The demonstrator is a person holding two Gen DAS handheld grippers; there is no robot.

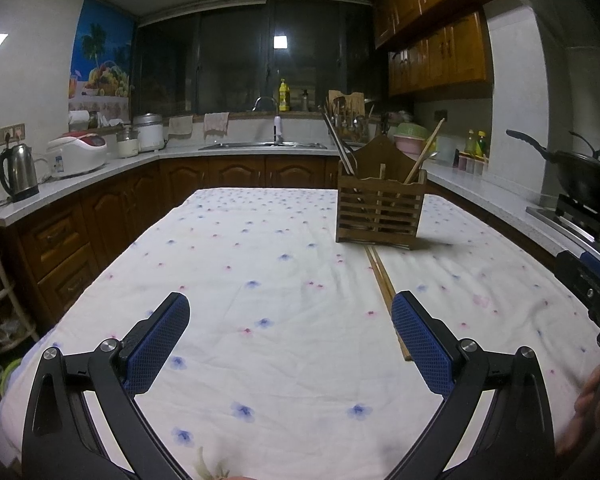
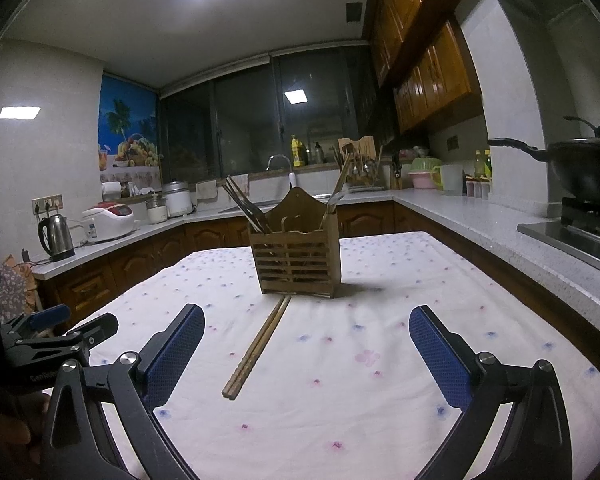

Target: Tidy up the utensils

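Observation:
A brown slatted wooden utensil holder [image 1: 381, 210] stands on the cloth-covered table [image 1: 240, 280]; it also shows in the right wrist view [image 2: 296, 262]. Dark chopsticks [image 2: 246, 208] lean in its left side, a wooden chopstick [image 1: 424, 156] and a spoon [image 2: 334, 200] in its right side. A pair of wooden chopsticks [image 2: 258, 346] lies flat on the cloth in front of the holder, also in the left wrist view [image 1: 380, 276]. My left gripper [image 1: 290, 312] is open and empty, just left of that pair. My right gripper [image 2: 306, 326] is open and empty above it.
Kitchen counters wrap around the table. A kettle [image 1: 16, 172] and rice cooker [image 1: 78, 154] stand on the left counter, a sink [image 1: 264, 145] at the back, a black wok [image 2: 580, 168] on the stove at the right.

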